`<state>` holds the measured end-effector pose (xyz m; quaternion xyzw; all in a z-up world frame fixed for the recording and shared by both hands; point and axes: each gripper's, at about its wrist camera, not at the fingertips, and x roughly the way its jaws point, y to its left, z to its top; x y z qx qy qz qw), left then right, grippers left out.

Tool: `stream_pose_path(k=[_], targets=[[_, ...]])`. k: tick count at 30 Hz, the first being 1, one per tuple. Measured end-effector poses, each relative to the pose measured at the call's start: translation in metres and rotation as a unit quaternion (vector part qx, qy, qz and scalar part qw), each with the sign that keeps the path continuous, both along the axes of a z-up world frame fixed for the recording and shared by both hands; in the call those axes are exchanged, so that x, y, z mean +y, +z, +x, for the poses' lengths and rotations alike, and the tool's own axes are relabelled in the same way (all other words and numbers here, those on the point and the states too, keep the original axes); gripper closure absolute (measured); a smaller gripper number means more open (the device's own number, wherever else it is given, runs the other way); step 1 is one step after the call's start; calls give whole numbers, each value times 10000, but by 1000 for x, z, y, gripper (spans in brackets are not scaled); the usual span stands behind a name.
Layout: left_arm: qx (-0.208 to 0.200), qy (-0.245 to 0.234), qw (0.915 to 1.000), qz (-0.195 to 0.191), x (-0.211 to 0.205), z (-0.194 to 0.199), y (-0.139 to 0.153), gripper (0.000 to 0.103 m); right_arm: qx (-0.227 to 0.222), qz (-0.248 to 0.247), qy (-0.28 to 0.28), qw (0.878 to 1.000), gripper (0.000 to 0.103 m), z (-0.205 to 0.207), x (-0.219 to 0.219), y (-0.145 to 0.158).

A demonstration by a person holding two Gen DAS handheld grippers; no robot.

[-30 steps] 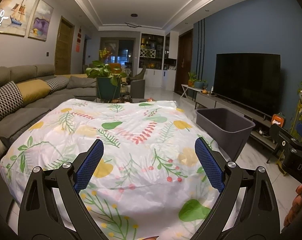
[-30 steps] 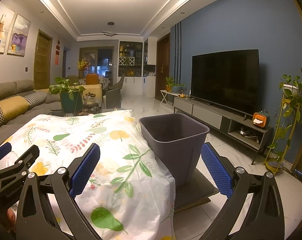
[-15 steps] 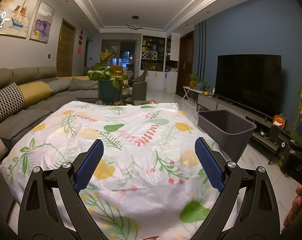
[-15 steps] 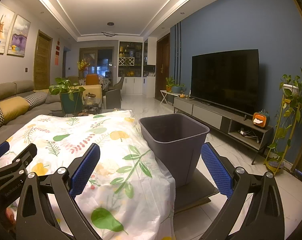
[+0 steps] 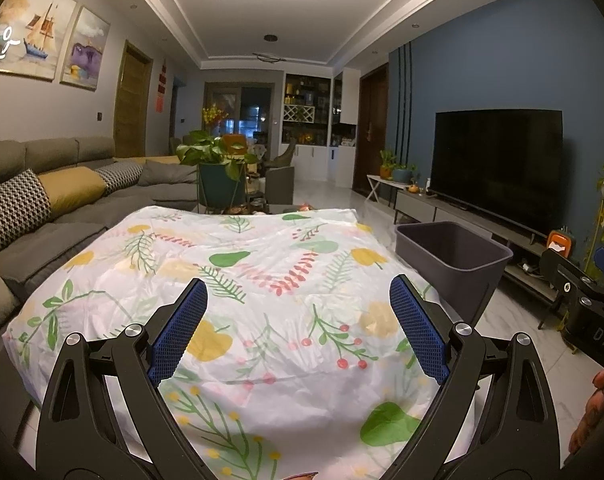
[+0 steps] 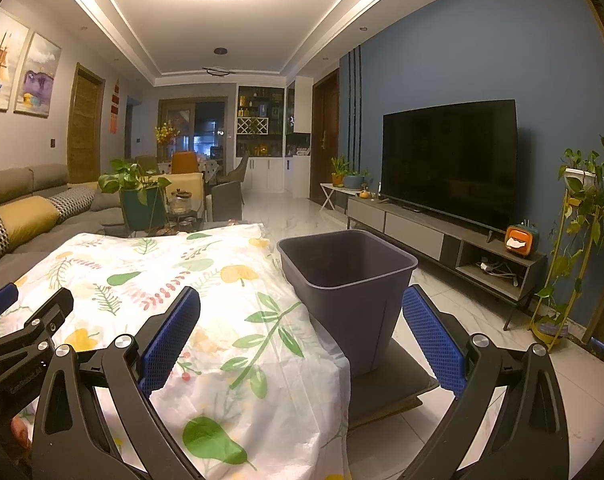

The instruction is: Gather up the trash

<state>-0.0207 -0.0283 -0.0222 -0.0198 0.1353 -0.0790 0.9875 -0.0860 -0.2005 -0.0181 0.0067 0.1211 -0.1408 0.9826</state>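
Two views show no trash yet. From the left wrist, the left gripper (image 5: 298, 328) hangs wide open and empty over a counter covered by a floral cloth (image 5: 262, 280), whose visible surface is bare. The gray bin (image 5: 453, 256) stands at the far right, just beside the counter's edge, and part of the right gripper (image 5: 581, 300) shows at the right border.

From the right wrist, the right gripper (image 6: 302, 336) is also spread wide, holding nothing, aimed between the cloth's (image 6: 222, 300) right edge and the bin (image 6: 349, 280), which sits on a flat pad (image 6: 393, 392) on the tiled floor. The bin looks empty from here.

The thin, wrinkled cloth is the main risk: a low pinch could snag it and drag it off. A careless swing could also knock the light bin off its pad.
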Motion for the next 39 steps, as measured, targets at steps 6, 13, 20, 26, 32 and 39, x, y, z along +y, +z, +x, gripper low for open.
stream_pose_path(k=[6,13,20,26,32,39], targets=[[-26,-1,10000,20,-2,-1,1,12,-30,12,-17,10000,6,-1,0,1],[-39,-11,10000,25,-3,-2,1,12,-58,12,-20,10000,6,-4,-2,1],[-45,-10,10000,26,-3,-2,1,12,-59,22,-23,10000,6,-5,-2,1],[-37,-8,10000,24,-3,-2,2,12,-53,20,-17,10000,6,-5,-2,1],[-49,10,10000,28,-3,-2,2,12,-52,20,-19,10000,6,-4,-2,1],[-50,4,10000,23,-3,-3,2,12,-50,24,-22,10000,6,-4,-2,1]])
